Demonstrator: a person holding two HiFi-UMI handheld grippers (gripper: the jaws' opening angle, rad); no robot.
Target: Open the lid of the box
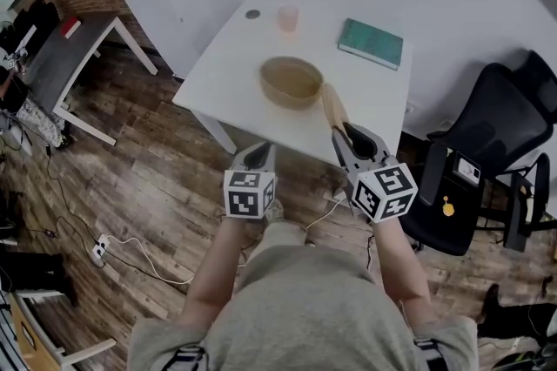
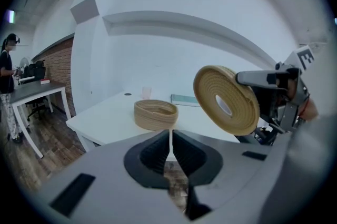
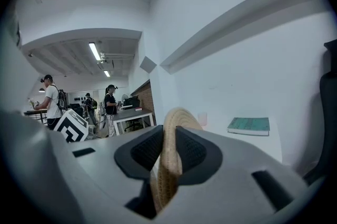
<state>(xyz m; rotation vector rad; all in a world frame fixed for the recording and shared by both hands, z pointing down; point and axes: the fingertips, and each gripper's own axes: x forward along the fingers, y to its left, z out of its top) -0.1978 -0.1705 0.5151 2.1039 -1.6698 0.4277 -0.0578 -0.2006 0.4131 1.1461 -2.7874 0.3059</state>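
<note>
Woven lid [image 1: 332, 104] upright on edge, pinched by R tool [image 3: 169, 150]; L tool [image 2: 171, 145] closed.

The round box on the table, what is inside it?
In the head view the round box looks empty: only its bare woven bottom shows. Its near wall hides the strip of bottom right behind it.

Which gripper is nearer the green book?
Right. The right gripper, clamped on the lid, is roughly in line with the book, on its near side; the left gripper, shut, is further left.
</note>
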